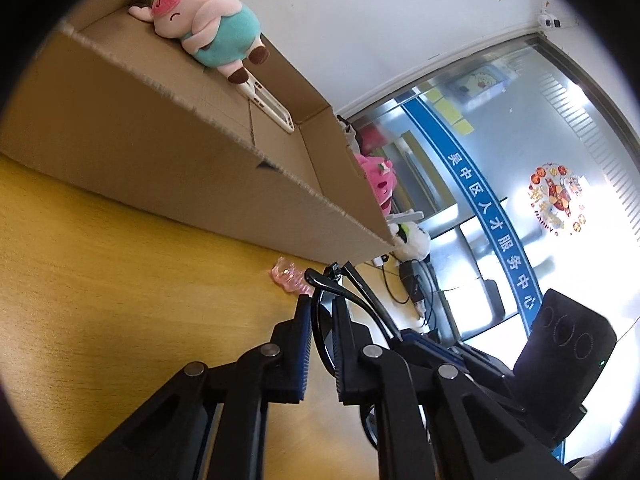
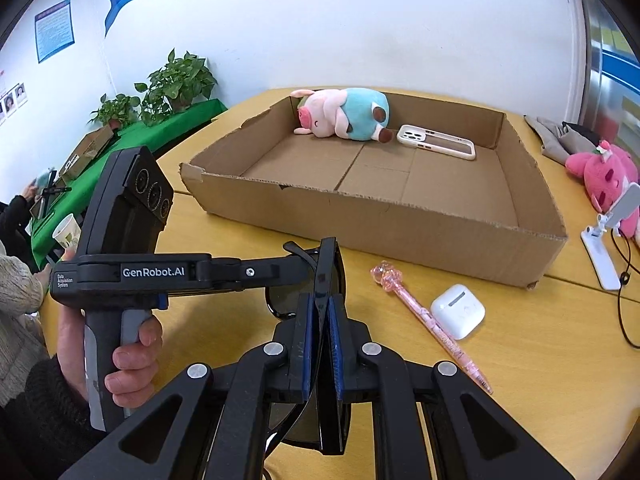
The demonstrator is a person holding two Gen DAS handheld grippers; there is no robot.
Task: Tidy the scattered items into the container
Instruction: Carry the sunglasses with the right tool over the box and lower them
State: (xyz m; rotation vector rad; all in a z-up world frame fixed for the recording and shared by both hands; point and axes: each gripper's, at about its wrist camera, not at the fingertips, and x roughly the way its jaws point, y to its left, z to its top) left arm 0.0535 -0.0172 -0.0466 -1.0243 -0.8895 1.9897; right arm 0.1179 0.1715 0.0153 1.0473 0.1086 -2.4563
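Both grippers hold black sunglasses (image 2: pixel 280 300) above the yellow table, in front of the cardboard box (image 2: pixel 360 220). My right gripper (image 2: pixel 321 304) is shut on the folded frame. My left gripper (image 2: pixel 304 260) reaches in from the left, held by a hand, and is shut on the frame's end. In the left wrist view the left gripper (image 1: pixel 322 308) clamps a lens, and a temple arm of the sunglasses (image 1: pixel 360 300) curves past its tips. Inside the box (image 1: pixel 140 152) lie a pig plush (image 2: pixel 344 114) and a white phone case (image 2: pixel 436 142). A pink pen (image 2: pixel 432 324) and a white earbud case (image 2: pixel 458 310) lie on the table.
A pink plush (image 2: pixel 604 176), a white phone stand (image 2: pixel 604 240) and cables sit right of the box. A paper cup (image 2: pixel 66 234) and a person's sleeve are at the left edge. Potted plants (image 2: pixel 176 84) stand on a green table behind.
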